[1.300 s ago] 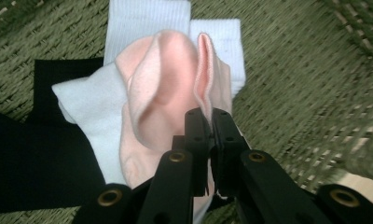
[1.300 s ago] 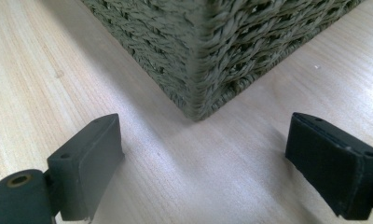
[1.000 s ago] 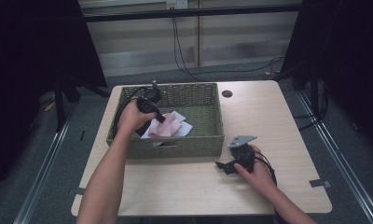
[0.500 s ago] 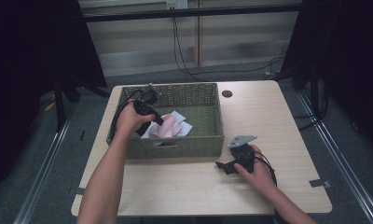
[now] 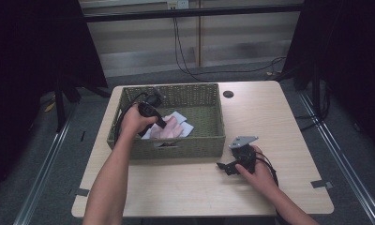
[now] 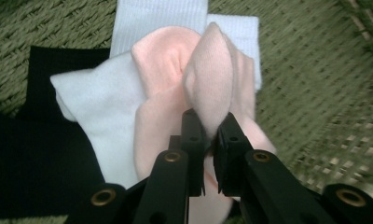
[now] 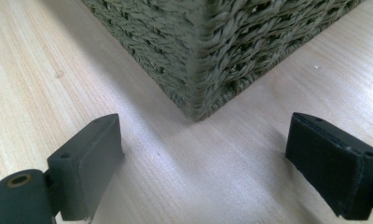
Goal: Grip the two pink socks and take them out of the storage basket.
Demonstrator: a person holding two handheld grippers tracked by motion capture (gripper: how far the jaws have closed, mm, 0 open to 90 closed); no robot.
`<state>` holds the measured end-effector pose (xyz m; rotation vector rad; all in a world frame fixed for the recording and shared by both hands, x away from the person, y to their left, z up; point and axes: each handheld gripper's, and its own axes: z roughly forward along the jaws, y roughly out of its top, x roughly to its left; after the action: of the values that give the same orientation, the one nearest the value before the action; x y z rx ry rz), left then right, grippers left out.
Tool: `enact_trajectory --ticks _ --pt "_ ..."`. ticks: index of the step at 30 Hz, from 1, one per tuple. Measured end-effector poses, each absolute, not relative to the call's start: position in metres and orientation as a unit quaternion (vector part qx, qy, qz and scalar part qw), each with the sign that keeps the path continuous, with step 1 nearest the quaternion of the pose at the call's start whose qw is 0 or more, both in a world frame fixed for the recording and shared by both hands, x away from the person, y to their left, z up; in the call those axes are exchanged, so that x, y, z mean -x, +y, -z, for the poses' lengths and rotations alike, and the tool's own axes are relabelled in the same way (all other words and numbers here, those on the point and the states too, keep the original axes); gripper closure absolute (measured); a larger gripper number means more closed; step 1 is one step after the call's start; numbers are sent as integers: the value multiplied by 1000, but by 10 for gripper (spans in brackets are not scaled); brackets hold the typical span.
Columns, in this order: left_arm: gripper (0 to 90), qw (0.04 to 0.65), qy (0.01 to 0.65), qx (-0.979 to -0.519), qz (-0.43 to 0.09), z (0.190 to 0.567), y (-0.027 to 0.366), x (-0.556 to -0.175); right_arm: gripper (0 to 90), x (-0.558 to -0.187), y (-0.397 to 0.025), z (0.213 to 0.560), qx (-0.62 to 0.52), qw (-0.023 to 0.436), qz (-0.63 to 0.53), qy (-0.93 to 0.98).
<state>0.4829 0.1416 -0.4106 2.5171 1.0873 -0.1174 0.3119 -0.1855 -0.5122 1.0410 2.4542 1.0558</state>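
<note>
1. Right between your left tongs (image 6: pixel 210 140) sits a fold of the pink sock (image 6: pixel 208 88). The two jaws are squeezed tight on it, with the fold sticking up past the tips.

2. Past the tips, the pink sock runs straight away from you, so its long side points the same way as the tongs. More of it hangs down under the jaws, toward your hand.

3. Under the pink sock, and out to the left of the tongs, lies a white sock (image 6: pixel 93 102). A black cloth (image 6: pixel 31 154) lies farther left still. The pink sock touches the white one, so I think the white one could get dragged along if you pull sideways.

4. All three lie on the floor of the green basket (image 5: pixel 124 117). Its walls stand all around your left tongs, so the free way out is up.

5. Your left tongs already have the sock, so they are the ones to do the lifting. I think the next move is straight up, until the hanging end is over the wall.

6. Your right tongs (image 5: pixel 230 166) rest on the bench (image 5: pixel 288 122), outside the basket. Their jaws are spread wide with nothing between them. Just ahead of them is the basket's near corner, close but not touching.
</note>
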Motion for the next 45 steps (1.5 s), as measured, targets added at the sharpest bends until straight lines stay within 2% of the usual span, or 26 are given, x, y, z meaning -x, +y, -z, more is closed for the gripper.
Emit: enact_trajectory --ticks 9,19,33,45 --pt "844 216 372 -901 54 369 144 -472 101 -312 -186 512 -357 139 -365 848" --pt "843 229 372 -898 55 338 145 -468 101 -312 -185 512 -361 137 -365 847" --pt "843 232 376 -895 55 316 150 -468 101 -312 -186 512 -359 137 -365 848" --pt "841 239 366 -897 68 301 156 -453 101 -312 -186 512 -359 137 -365 848"
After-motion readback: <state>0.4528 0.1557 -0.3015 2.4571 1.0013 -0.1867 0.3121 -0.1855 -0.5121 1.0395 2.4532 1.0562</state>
